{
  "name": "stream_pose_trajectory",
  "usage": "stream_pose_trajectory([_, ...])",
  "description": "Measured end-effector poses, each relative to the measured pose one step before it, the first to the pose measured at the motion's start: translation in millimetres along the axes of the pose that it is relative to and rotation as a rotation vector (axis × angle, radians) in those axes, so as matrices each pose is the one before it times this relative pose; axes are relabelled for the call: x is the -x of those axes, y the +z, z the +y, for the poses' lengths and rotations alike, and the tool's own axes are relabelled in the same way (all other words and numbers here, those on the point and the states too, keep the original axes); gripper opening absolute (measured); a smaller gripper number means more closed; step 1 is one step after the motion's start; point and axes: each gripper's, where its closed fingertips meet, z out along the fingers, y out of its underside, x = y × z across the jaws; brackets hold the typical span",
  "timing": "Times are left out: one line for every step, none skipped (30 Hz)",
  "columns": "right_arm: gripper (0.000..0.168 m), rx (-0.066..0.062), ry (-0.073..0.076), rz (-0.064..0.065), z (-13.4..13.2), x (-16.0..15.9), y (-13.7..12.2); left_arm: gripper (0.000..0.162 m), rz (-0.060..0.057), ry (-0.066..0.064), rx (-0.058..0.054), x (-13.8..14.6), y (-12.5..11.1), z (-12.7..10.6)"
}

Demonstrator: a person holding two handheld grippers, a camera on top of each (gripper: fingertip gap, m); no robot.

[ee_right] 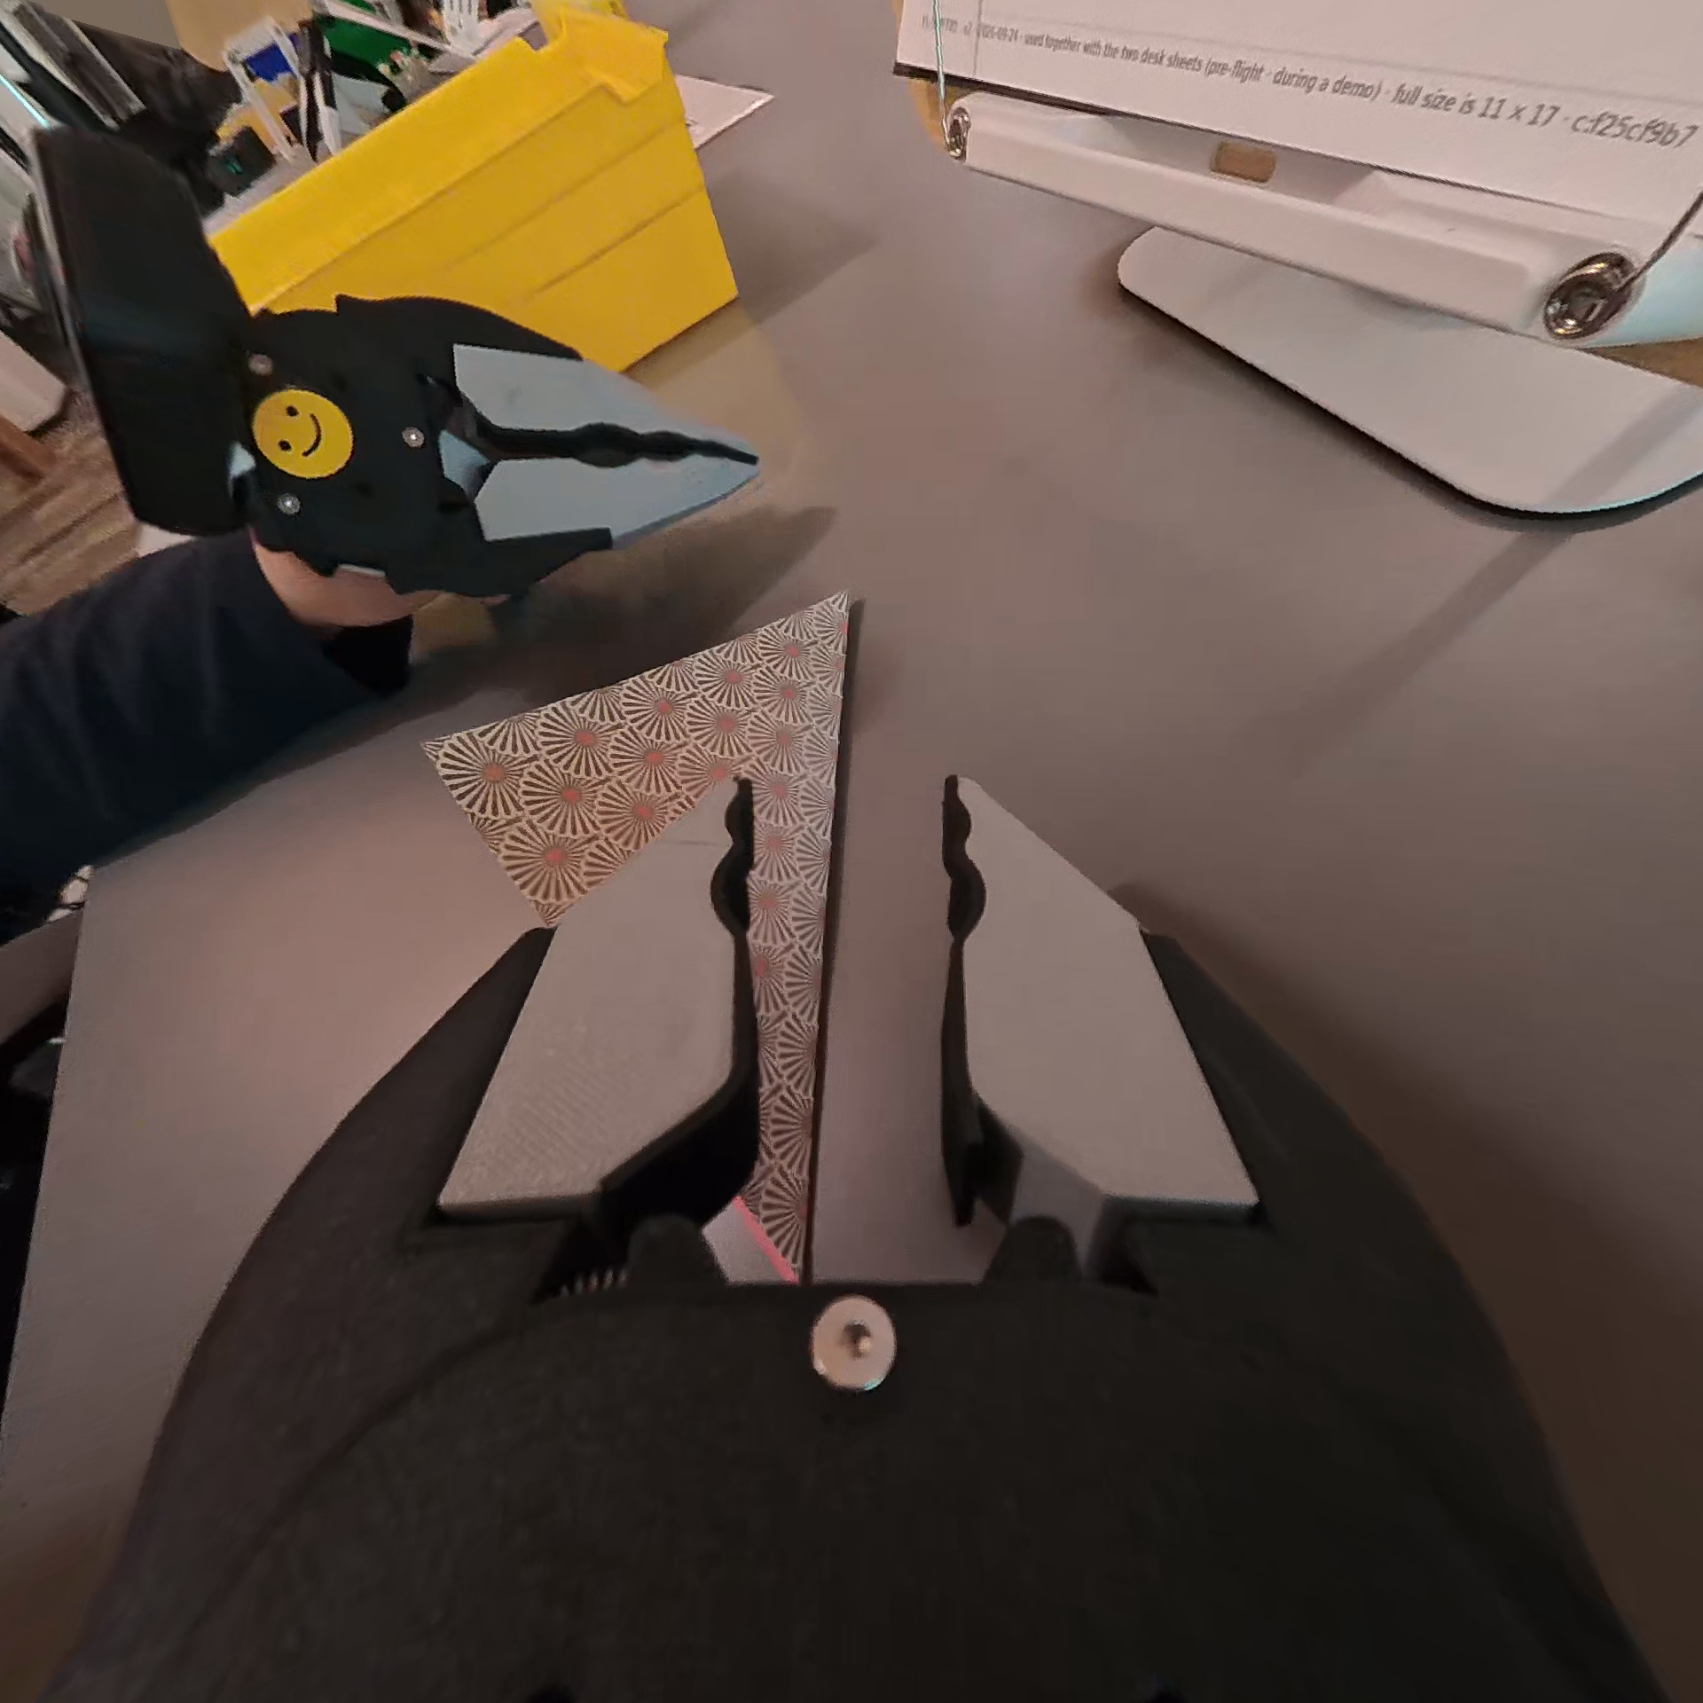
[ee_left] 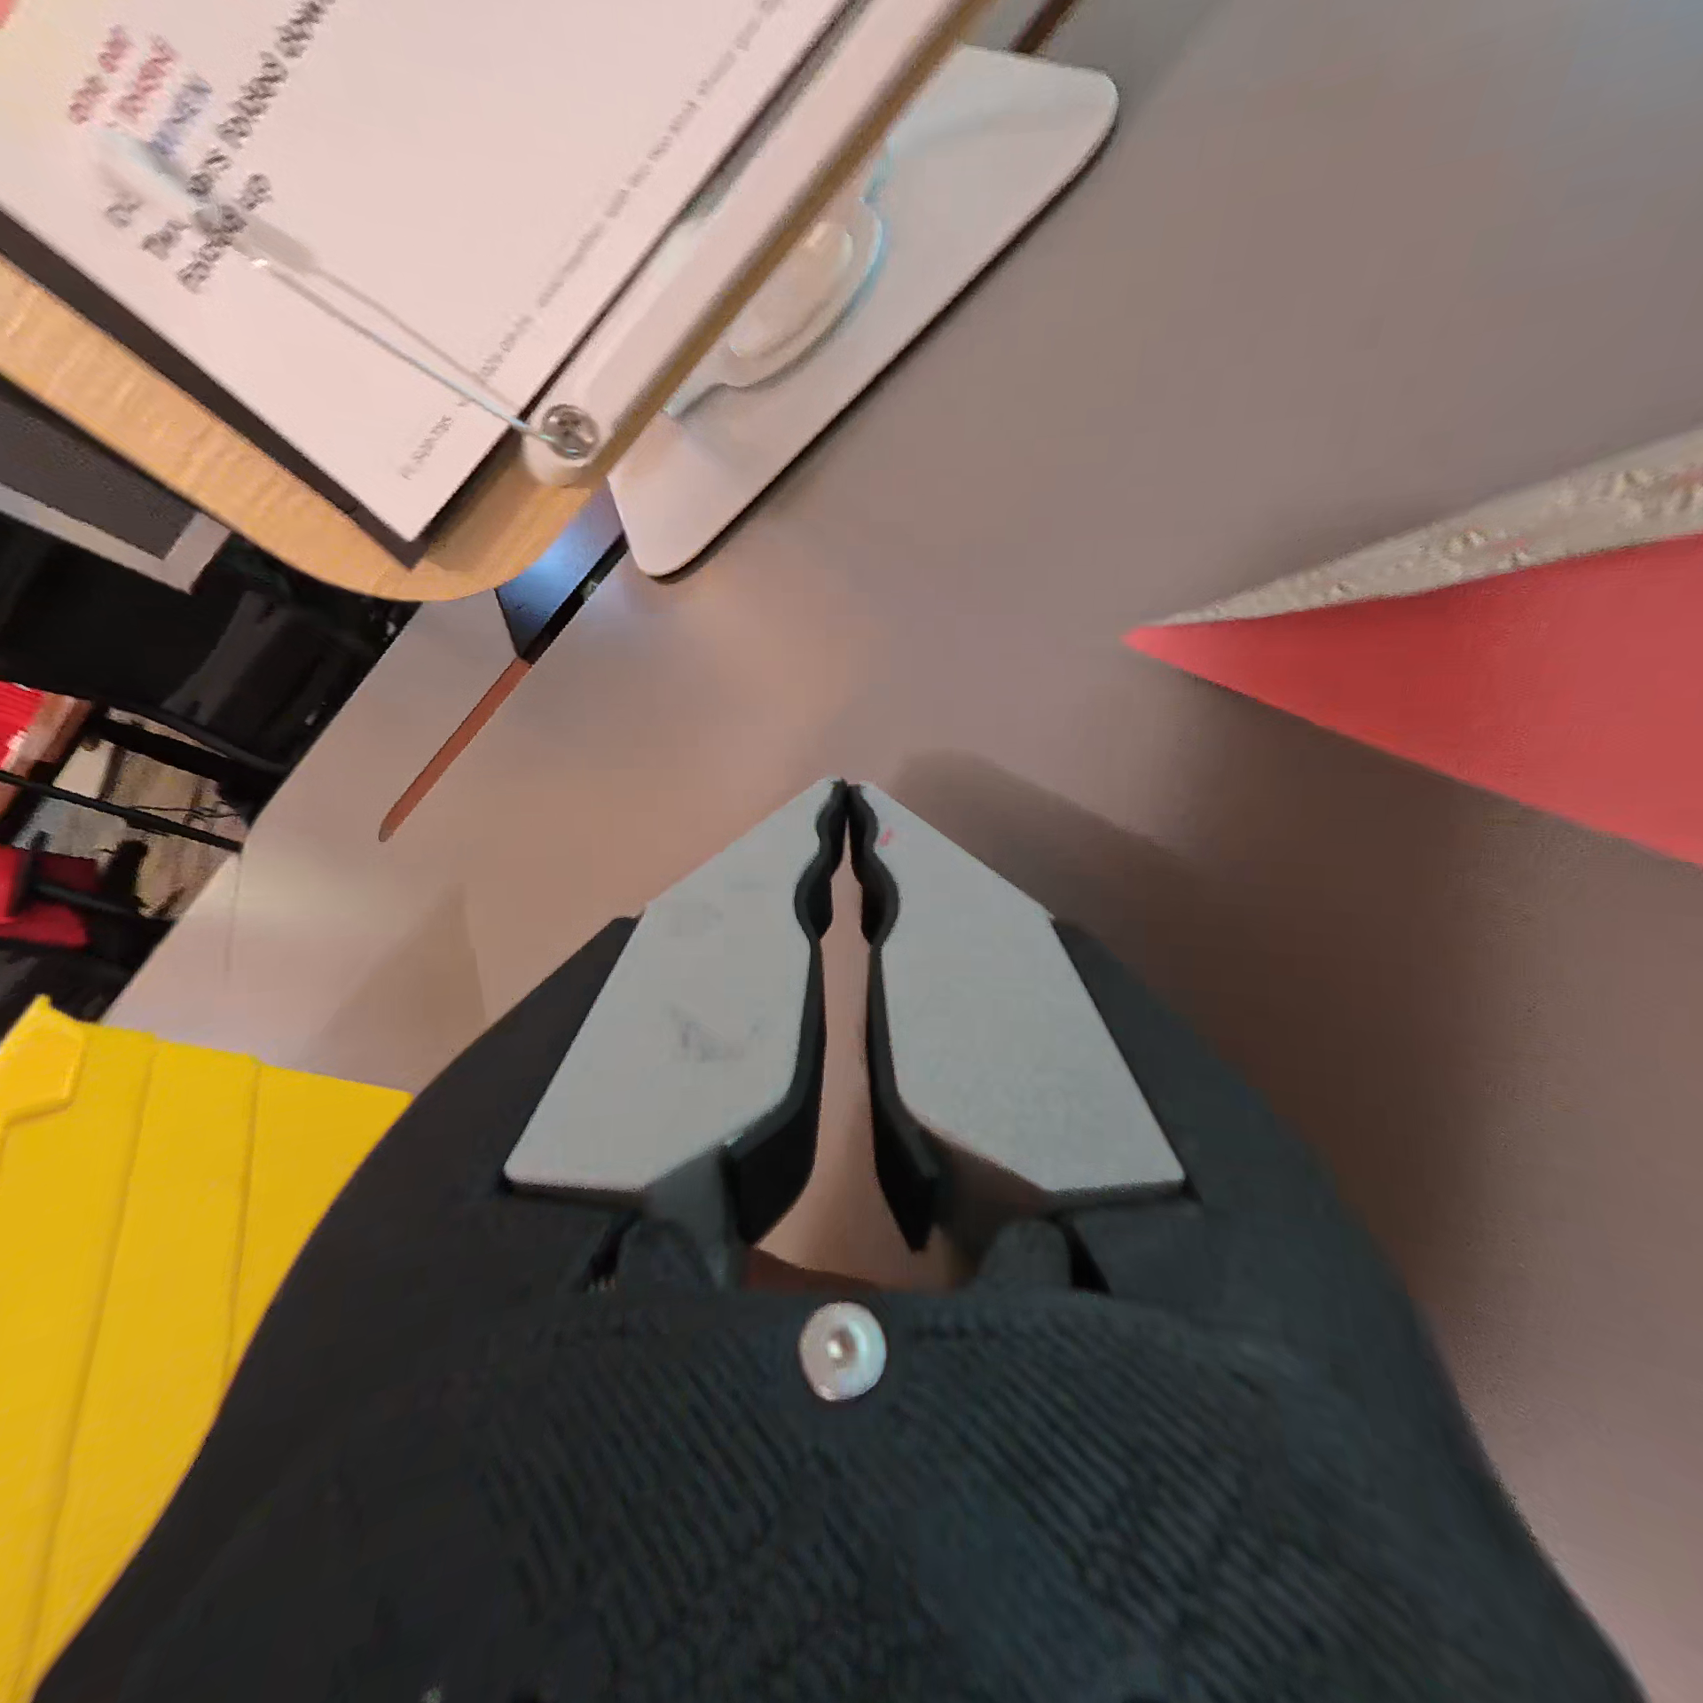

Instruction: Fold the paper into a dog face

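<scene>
The paper [ee_right: 645, 765] is folded into a triangle with a black-and-white fan pattern and red dots; it lies on the grey table, one long edge raised. In the left wrist view it shows as a red underside with a patterned strip [ee_left: 1474, 700] at the right. My right gripper [ee_right: 843, 792] is open and empty, its fingers straddling the paper's raised edge from above. My left gripper [ee_left: 846, 792] is shut and empty above bare table, left of the paper. It also shows in the right wrist view [ee_right: 737, 456], shut, beyond the paper's left corner.
A yellow bin [ee_right: 516, 203] stands at the far left; it also shows in the left wrist view [ee_left: 138, 1290]. A white stand [ee_right: 1382, 369] holding a printed sheet [ee_right: 1336, 64] stands at the far right. The grey table [ee_right: 1152, 599] runs between them. The left gripper's tips are roughly 20 cm from the right gripper's.
</scene>
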Motion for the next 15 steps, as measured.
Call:
stream_pose_trajectory([0.037, -0.0095, 0.0032, -0.0238, -1.54, 4.07, 0.47, 0.0, 0.0009, -0.0353, -0.0157, 3.9, -1.04, -1.66])
stream_pose_trajectory([0.037, -0.0141, 0.0028, -0.0353, -2.4, 6.19, 0.62, 0.0, 0.0036, -0.0289, -0.0148, 2.76, -1.18, -1.67])
stream_pose_trajectory([0.037, -0.0139, 0.0036, -0.0497, -2.76, 9.13, 1.12, 0.0, 0.0029, -0.0225, -0.0156, 2.03, -1.13, -2.01])
stream_pose_trajectory([0.035, -0.0112, 0.0061, -0.0654, -2.88, 12.26, 2.01, 0.0, 0.005, -0.0151, -0.0142, 0.79, -1.08, -1.9])
stream_pose_trajectory([0.032, -0.0026, 0.014, -0.0787, -1.8, 14.45, 3.38, 0.0, 0.0052, -0.0068, -0.0055, -0.36, -0.57, -0.8])
stream_pose_trajectory([0.028, 0.0173, 0.0238, -0.07, 1.23, 12.54, 4.96, 0.0, 0.0042, -0.0005, 0.0026, -1.24, -0.09, 0.08])
stream_pose_trajectory([0.022, 0.0349, 0.0223, -0.0234, 4.42, 4.68, 6.01, 0.0, 0.0059, 0.0024, 0.0029, -2.2, 0.01, -0.23])
stream_pose_trajectory([0.017, 0.0421, 0.0095, 0.0286, 6.44, -3.49, 6.25, 0.0, 0.01, 0.0025, -0.0007, -3.35, -0.25, -1.06])
stream_pose_trajectory([0.012, 0.0473, -0.0012, 0.0471, 8.0, -6.63, 5.87, 0.0, 0.0154, 0.001, -0.0066, -4.41, -0.67, -2.07])
stream_pose_trajectory([0.007, 0.0511, -0.0003, 0.0366, 8.85, -5.56, 5.63, 0.0, 0.0279, -0.0029, -0.0133, -6.12, -1.49, -3.31])
stream_pose_trajectory([0.004, 0.0495, 0.0079, 0.0196, 8.7, -3.54, 5.27, 0.0, 0.0405, -0.0176, -0.0173, -7.67, -2.2, -4.22])
stream_pose_trajectory([0.003, 0.0413, 0.0147, 0.0112, 7.59, -2.84, 4.57, 0.0, 0.0493, -0.0369, -0.0172, -8.42, -2.43, -5.12])
stream_pose_trajectory([0.003, 0.0346, 0.0163, 0.0059, 6.36, -1.94, 4.18, 0.0, 0.0576, -0.0429, -0.0179, -9.55, -2.59, -5.85])
stream_pose_trajectory([0.003, 0.03, 0.0128, 0.0008, 5.29, -0.9, 3.68, 0.0, 0.0631, -0.0379, -0.0232, -10.96, -2.33, -6.56])
stream_pose_trajectory([0.002, 0.0225, 0.0057, 0.0057, 3.77, -1.07, 3.22, 0.0, 0.0622, -0.0238, -0.0241, -11.72, -1.82, -6.12])
